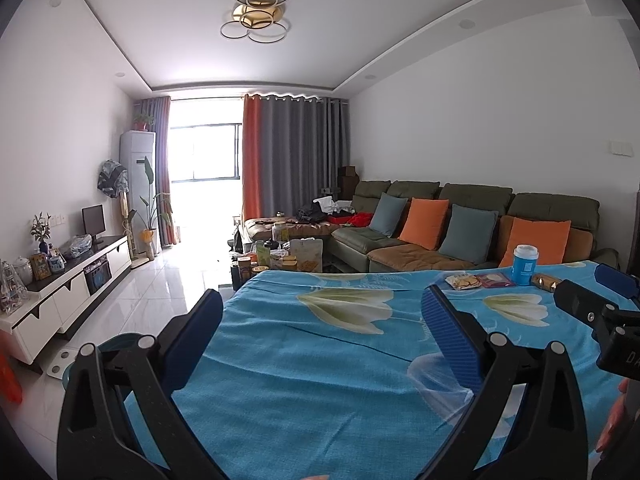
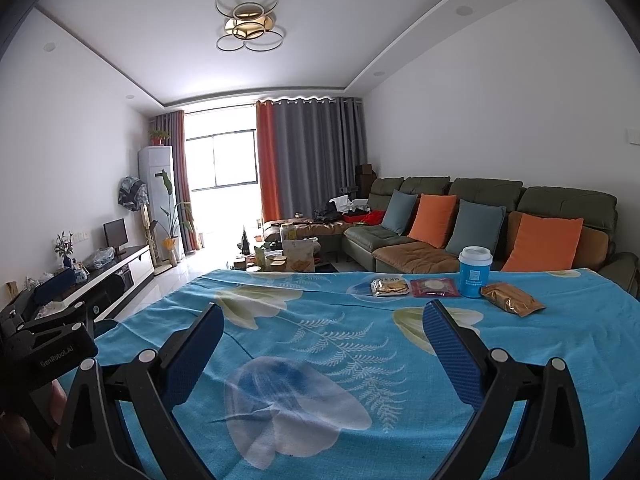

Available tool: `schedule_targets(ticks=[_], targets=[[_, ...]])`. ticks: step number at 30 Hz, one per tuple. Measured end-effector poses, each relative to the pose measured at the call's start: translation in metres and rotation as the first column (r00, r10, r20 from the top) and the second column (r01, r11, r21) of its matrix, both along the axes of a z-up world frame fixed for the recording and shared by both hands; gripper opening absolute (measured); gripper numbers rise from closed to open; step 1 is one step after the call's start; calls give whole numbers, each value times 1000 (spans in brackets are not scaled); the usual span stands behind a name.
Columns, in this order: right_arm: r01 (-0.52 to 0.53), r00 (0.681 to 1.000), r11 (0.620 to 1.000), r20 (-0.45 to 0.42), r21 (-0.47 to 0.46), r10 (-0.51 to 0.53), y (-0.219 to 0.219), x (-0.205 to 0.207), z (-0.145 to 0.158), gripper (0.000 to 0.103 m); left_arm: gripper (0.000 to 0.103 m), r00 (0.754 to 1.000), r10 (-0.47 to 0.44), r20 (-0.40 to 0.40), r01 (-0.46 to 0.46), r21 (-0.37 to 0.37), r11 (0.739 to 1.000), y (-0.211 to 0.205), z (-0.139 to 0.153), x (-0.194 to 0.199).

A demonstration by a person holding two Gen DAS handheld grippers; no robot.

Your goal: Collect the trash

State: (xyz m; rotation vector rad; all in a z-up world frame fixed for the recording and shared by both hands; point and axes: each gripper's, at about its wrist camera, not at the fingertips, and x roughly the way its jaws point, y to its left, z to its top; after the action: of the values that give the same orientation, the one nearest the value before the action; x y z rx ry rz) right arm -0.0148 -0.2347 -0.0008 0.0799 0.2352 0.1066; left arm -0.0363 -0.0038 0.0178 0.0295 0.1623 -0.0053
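Two hand-held grippers hover with jaws spread wide and empty over a table draped in a blue flowered cloth (image 2: 320, 360), with trash lined up at its far edge.

The right gripper (image 2: 323, 322) and the left gripper (image 1: 322, 308) each show blue-padded fingers set far apart, holding nothing, above the near part of the cloth. The landmark is a blue paper cup with a white lid (image 2: 475, 271), standing upright near the far right edge of the table. Just left of the cup lies a flat red packet (image 2: 436, 287); left of that, touching it, a clear packet of biscuits (image 2: 390, 286). Just right of the cup lies a gold-brown wrapper (image 2: 512, 299). All four are well apart from both grippers. Behind the cup runs a green sofa (image 2: 480, 192) with orange and blue-grey cushions.
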Motion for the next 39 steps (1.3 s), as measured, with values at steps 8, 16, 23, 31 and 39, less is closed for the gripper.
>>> schedule_targets(ticks=[8, 16, 23, 31, 39], targets=[[0, 1000, 1000, 0, 1, 0, 0, 0, 1, 96, 97, 1000, 2, -2, -2, 1, 1000, 1, 0, 1], [-1, 1000, 1000, -2, 2, 1, 0, 1, 1, 96, 97, 1000, 4, -3, -4, -1, 1000, 1, 0, 1], [-1, 1000, 1000, -5, 5, 1, 0, 0, 1, 96, 97, 1000, 9, -7, -9, -4, 1000, 2, -3, 0], [-2, 1000, 1000, -3, 4, 2, 1, 0, 1, 96, 97, 1000, 7, -9, -7, -4, 1000, 3, -3, 1], [-1, 1000, 1000, -1, 4, 1, 1, 1, 1, 96, 97, 1000, 8, -9, -8, -1, 1000, 4, -3, 1]])
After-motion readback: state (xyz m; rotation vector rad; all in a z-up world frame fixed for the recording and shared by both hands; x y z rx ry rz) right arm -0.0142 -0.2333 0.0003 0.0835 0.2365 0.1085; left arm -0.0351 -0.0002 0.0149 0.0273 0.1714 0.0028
